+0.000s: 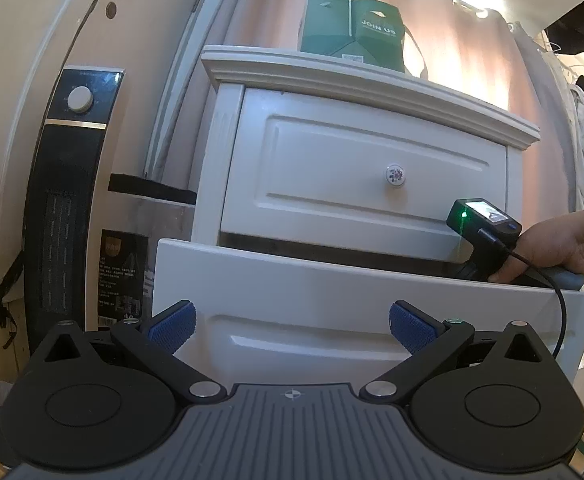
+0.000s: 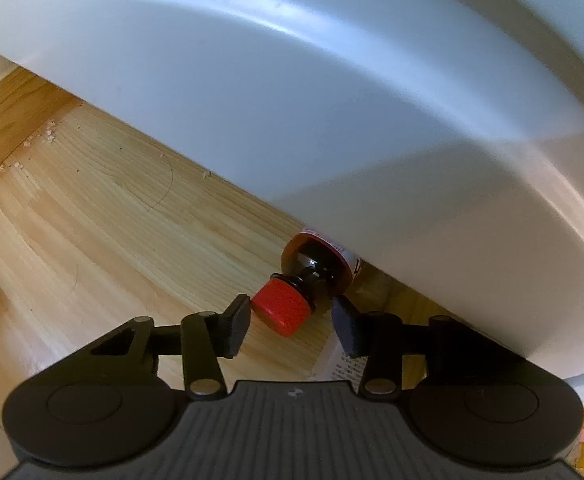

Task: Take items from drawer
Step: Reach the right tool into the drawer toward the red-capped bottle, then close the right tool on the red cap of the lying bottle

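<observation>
Right wrist view: right gripper (image 2: 289,326) spread around a dark bottle's red cap (image 2: 281,310), lying in the open drawer (image 2: 91,220). Closing on the round cap risks slipping. Left gripper (image 1: 292,320) spread, empty.

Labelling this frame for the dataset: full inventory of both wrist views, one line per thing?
nightstand: 1, white, centre of left view
upper drawer: 1, white, shut, floral knob
lower drawer: 1, white front, pulled open, wood floor
bottle: 1, dark with red cap, lying on drawer floor, partly under the white panel
box: 1, green, on nightstand top
heater: 1, black panel with white dial, left of nightstand
curtain: pink, behind
left gripper: 1, blue pads, jaws open, before lower drawer
right gripper: 1, jaws open either side of cap
hand: 1, holding right gripper
</observation>
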The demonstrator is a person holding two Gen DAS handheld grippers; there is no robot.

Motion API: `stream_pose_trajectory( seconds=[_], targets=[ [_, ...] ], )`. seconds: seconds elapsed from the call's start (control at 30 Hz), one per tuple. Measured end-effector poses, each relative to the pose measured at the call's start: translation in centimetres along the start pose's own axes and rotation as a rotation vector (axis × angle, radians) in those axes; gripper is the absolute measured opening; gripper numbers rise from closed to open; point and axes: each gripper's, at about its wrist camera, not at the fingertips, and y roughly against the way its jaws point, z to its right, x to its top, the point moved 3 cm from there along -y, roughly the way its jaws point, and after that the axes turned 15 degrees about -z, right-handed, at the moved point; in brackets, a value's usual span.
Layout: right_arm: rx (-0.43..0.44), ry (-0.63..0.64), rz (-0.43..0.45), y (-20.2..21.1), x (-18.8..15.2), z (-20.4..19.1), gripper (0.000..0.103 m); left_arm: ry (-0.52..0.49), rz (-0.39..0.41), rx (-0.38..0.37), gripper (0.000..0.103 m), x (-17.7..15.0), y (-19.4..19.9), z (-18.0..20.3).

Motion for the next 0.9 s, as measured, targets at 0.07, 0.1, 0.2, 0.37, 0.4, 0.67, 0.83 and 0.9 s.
stream_pose_trajectory(
  seconds=[0.07,0.1,0.2,0.37,0.4,0.67,0.83,0.9],
  targets=[
    [0.004,0.017,-0.001,0.2,-0.3,0.0,0.036,0.002,-0.004,-0.004,0.103,-0.1,-0.1,0.0],
    [0.006,0.025,-0.001,0.3,-0.5,0.0,0.036,0.003,-0.007,-0.006,0.103,-0.2,-0.1,0.0],
    [0.009,0.054,0.001,0.8,-0.9,-0.1,0.036,0.002,-0.020,-0.018,0.103,-0.4,-0.2,0.2],
    [0.035,0.116,-0.002,1.9,-2.2,-0.5,0.036,-0.014,-0.021,-0.022,0.103,-0.6,0.0,0.7],
    [0.039,0.123,0.003,2.3,-2.5,-0.5,0.036,-0.013,-0.020,-0.022,0.103,-0.6,0.0,0.7],
    [0.052,0.158,0.067,5.5,-4.4,-0.9,0.036,-0.018,-0.022,-0.037,0.103,-0.8,0.1,1.3],
    [0.068,0.161,0.120,8.8,-5.2,1.0,0.035,-0.024,-0.016,-0.040,0.103,-0.8,0.4,1.6],
    [0.077,0.159,0.134,9.0,-5.1,1.2,0.035,-0.024,-0.016,-0.039,0.103,-0.8,0.4,1.6]
  ],
)
